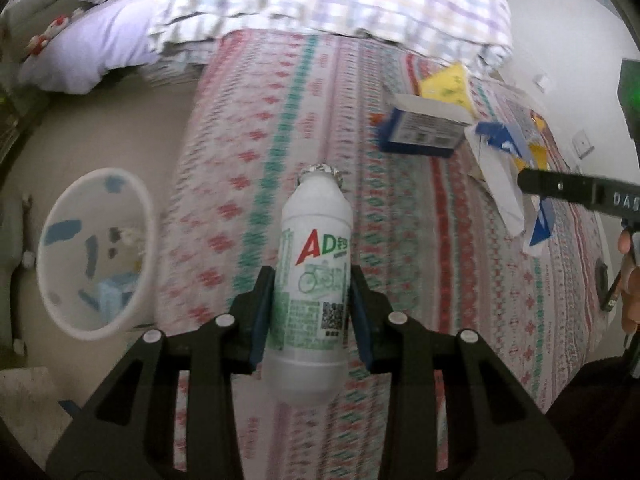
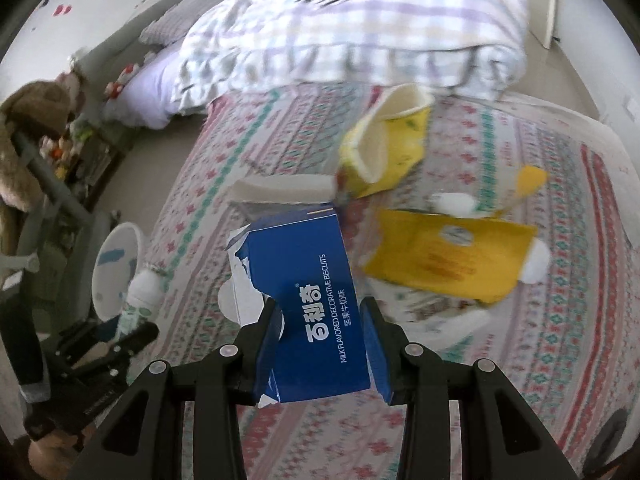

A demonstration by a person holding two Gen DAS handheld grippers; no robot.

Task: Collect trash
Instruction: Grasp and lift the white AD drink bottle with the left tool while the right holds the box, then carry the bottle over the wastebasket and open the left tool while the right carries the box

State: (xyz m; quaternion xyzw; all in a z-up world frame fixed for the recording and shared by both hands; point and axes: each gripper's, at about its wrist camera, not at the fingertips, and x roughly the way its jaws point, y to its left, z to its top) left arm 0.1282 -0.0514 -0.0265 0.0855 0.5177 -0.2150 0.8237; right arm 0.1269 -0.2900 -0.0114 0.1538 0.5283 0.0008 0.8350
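My left gripper (image 1: 311,296) is shut on a white AD milk bottle (image 1: 314,264) with a foil cap, held above the patterned bed. The bottle also shows in the right wrist view (image 2: 140,296). My right gripper (image 2: 322,332) is shut on a blue biscuit box (image 2: 312,300) with a torn end, held over the bed. One of its fingers (image 1: 576,188) shows at the right of the left wrist view, among blue and white torn card. A white trash bin (image 1: 96,252) holding blue scraps stands on the floor left of the bed; it also shows in the right wrist view (image 2: 116,264).
Yellow wrappers (image 2: 448,256), a yellow cup-like carton (image 2: 384,144) and another open blue box (image 1: 424,128) lie on the bed sheet (image 1: 248,140). A checked quilt (image 2: 360,28) is piled at the far end. A toy shelf and a plush bear (image 2: 28,120) stand at the left.
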